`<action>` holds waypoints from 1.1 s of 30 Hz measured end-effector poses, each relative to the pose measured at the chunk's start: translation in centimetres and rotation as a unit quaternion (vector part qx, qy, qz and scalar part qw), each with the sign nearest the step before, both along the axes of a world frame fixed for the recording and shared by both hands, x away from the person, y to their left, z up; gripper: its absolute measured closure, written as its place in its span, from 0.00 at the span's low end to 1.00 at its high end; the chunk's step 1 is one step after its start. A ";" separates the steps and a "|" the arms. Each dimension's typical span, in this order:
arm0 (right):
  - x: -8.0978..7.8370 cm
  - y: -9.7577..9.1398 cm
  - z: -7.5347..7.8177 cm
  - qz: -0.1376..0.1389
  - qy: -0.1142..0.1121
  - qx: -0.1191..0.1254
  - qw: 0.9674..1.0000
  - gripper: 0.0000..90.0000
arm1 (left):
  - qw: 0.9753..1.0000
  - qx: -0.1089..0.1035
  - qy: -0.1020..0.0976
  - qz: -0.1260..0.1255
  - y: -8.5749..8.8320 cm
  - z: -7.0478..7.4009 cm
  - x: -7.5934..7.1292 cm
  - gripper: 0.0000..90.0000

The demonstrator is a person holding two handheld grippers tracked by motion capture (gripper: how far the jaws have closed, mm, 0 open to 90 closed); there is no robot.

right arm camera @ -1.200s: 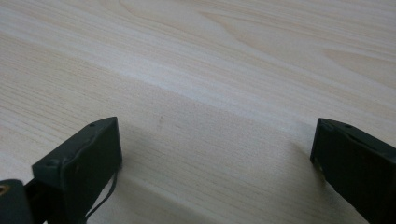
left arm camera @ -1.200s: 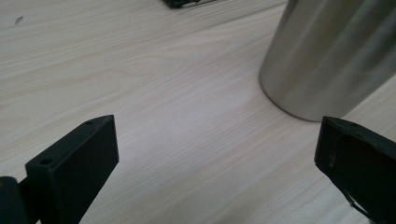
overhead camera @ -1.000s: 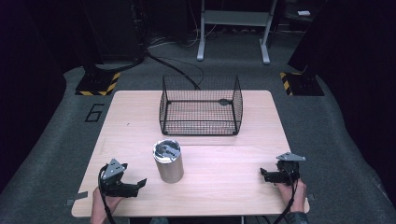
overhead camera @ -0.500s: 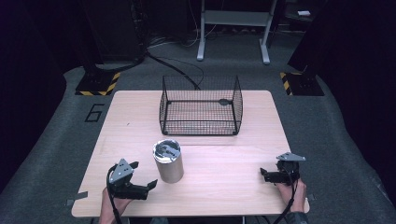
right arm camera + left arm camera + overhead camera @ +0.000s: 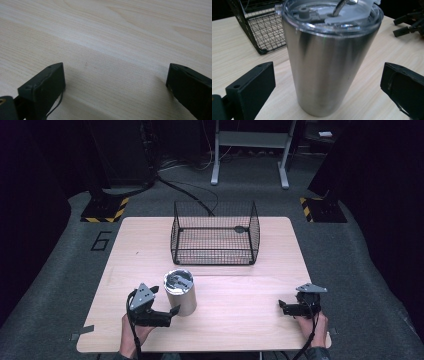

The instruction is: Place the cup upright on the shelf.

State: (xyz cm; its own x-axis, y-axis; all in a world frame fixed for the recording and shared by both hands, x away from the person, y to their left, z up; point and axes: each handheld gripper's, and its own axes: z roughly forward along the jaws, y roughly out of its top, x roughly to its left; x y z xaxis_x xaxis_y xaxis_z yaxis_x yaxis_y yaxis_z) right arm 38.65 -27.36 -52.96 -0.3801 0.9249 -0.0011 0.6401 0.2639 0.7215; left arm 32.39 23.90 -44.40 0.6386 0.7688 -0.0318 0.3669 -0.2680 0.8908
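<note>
A steel tumbler (image 5: 181, 293) with a clear lid stands upright on the wooden table (image 5: 240, 320), left of centre. My left gripper (image 5: 165, 301) is open right beside it at its near left. In the left gripper view the tumbler (image 5: 327, 55) stands between the wide-apart jaws of the left gripper (image 5: 328, 83), and neither touches it. My right gripper (image 5: 285, 308) rests open near the table's front right, pointing left. Bare wood lies between the jaws of the right gripper (image 5: 115, 80).
A black wire basket (image 5: 215, 234) stands at the back middle of the table, open at the top, and also shows behind the tumbler as the basket (image 5: 262, 30). The right gripper (image 5: 409, 23) shows far off in the left gripper view. Dark floor surrounds the table.
My left gripper has moved right and forward from the front left corner up to the tumbler, so its jaws now flank it. The right gripper has stayed put.
</note>
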 end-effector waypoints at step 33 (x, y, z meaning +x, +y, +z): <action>0.0 -0.1 0.0 0.000 -0.002 0.000 1.000 0.03 | 0.997 -0.019 -0.025 0.069 -4.4 -0.8 3.0 0.04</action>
